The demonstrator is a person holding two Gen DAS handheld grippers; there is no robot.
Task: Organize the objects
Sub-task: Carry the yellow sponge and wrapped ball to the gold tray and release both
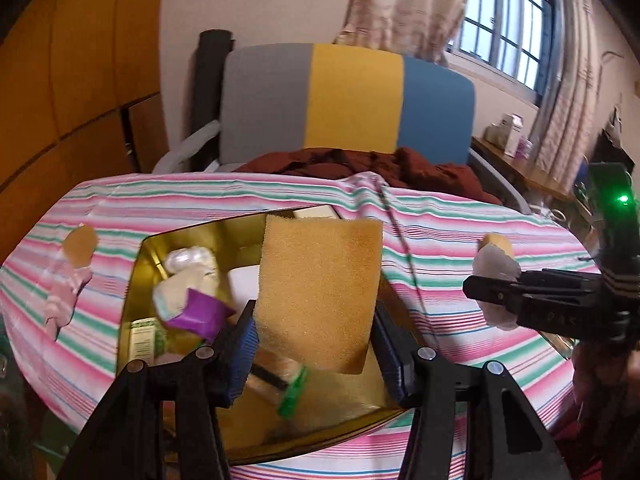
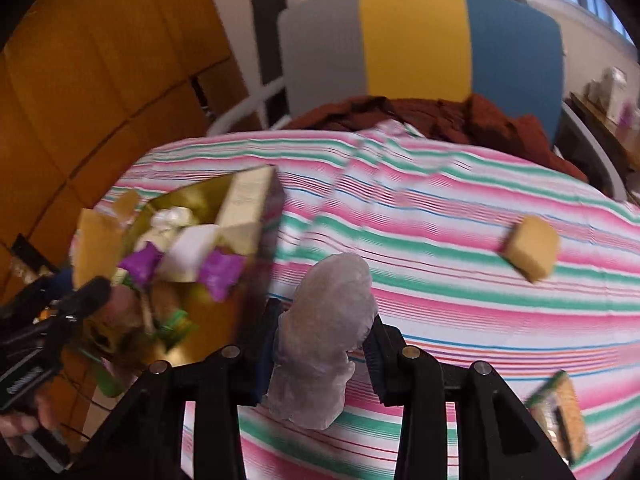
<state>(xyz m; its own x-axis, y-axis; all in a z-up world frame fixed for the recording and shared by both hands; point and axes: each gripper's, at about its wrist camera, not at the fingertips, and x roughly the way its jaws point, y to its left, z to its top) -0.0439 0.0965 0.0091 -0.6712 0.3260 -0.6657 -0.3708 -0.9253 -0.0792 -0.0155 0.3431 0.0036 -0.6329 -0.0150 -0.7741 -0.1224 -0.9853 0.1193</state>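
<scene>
Between the blue pads of the left tongs (image 1: 316, 344), at 6 o'clock in the left wrist view: one yellow sponge sheet (image 1: 320, 292), gripped at its lower edges and held upright above the gold tin (image 1: 136, 280). Inside that tin, blurred: one purple packet (image 1: 200, 314), one white wrapped bundle (image 1: 188, 260), one green-labelled box (image 1: 144, 336), one green-capped item (image 1: 294, 394); no surer count possible. At 3 o'clock, the right tongs (image 1: 494, 296), closed on one pale crumpled bag (image 1: 496, 268).

Same grip from the right wrist view: right tongs (image 2: 320, 356) clamped on that crumpled bag (image 2: 328, 320), hanging over the striped counter (image 2: 440, 300) just beside the tin's right wall (image 2: 264, 248).

Loose on the cloth: one yellow sponge block (image 2: 532, 248) at 2 o'clock, one flat green-edged pack (image 2: 560, 412) at 4 o'clock near the counter's edge, and one bottle with a brown cap (image 1: 76, 256) at 9 o'clock in the left view.

Broad bare cloth between tin and sponge block. Beyond the far edge, one red cloth heap (image 1: 380, 164), then one grey-yellow-blue chair back (image 1: 352, 100).
</scene>
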